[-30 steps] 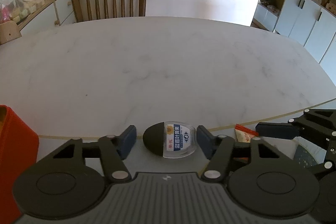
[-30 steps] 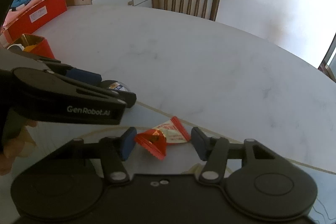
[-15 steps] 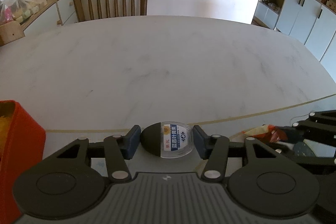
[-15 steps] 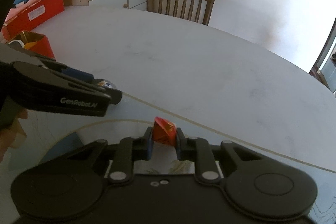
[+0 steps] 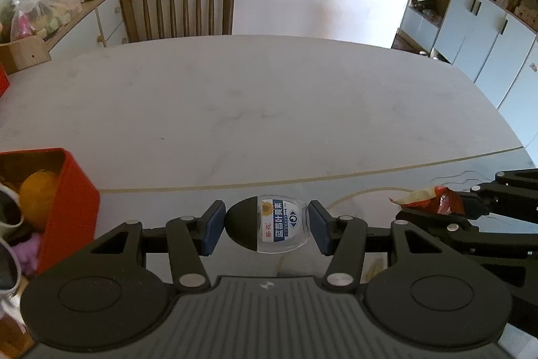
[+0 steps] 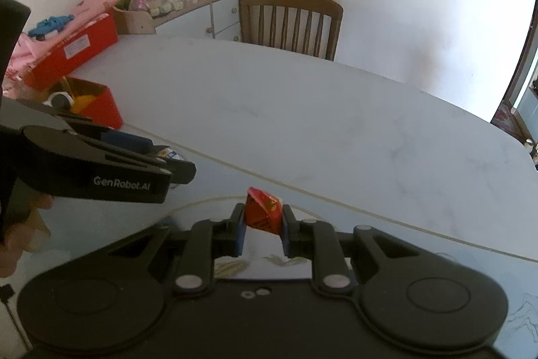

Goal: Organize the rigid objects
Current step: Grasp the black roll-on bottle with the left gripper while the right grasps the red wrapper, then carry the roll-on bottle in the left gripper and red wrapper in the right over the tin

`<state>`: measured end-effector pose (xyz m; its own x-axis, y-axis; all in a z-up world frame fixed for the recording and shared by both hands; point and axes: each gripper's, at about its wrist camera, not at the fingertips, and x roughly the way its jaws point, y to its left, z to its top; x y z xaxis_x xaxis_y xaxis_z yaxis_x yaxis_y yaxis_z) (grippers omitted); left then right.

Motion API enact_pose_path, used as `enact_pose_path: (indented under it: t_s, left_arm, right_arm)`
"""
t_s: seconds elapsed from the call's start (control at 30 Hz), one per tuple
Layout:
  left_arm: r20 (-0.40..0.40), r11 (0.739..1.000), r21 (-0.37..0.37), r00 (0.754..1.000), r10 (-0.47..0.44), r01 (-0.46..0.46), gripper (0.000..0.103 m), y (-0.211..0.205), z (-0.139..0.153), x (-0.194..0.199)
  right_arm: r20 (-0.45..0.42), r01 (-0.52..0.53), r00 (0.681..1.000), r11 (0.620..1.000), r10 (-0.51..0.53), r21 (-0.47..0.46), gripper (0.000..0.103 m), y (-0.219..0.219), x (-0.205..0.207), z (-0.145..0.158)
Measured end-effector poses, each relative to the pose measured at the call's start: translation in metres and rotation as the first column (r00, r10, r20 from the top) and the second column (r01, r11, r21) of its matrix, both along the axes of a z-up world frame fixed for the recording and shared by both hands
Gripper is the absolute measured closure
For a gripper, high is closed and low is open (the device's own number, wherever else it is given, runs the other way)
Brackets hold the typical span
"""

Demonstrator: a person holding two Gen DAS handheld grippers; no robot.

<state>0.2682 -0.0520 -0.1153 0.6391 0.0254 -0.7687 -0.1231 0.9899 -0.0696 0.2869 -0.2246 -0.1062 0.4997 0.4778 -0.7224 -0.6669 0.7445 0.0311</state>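
My right claw (image 6: pixel 261 232) has just pinched the red packet (image 6: pixel 263 212) and lifted it, while my left claw (image 5: pixel 266 227) hugs the little bottle (image 5: pixel 267 225), so both can go in the red box (image 5: pixel 72 190) on my left.

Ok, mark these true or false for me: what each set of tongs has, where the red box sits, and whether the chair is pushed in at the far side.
1. The left tongs are closed on a small bottle with a black cap. True.
2. That bottle stands upright. False: it lies sideways, cap toward the left finger.
3. The right tongs are empty. False: they pinch a red snack packet.
4. An open red box sits to the left of the left tongs, with things inside. True.
5. A wooden chair stands at the table's far edge. True.
6. The snack packet rests in the red box. False: it is held apart from it, to the right.
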Motion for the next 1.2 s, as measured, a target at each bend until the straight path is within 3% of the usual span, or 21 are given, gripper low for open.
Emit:
enact_pose_path:
  t_s: [0.53, 1.2]
  left_arm:
    - [0.055, 1.0, -0.005, 0.999, 0.002, -0.002, 0.05, 0.019, 0.049, -0.056]
    - [0.115, 0.997, -0.039, 0.991, 0.075, -0.071, 0.05, 0.093, 0.085, -0.148]
  right_arm:
    - [0.035, -0.039, 0.999, 0.999, 0.038, 0.03, 0.083, 0.007, -0.058, 0.048]
    - [0.092, -0.104, 0.991, 0.993, 0.099, 0.056, 0.082, 0.077, -0.124, 0.086]
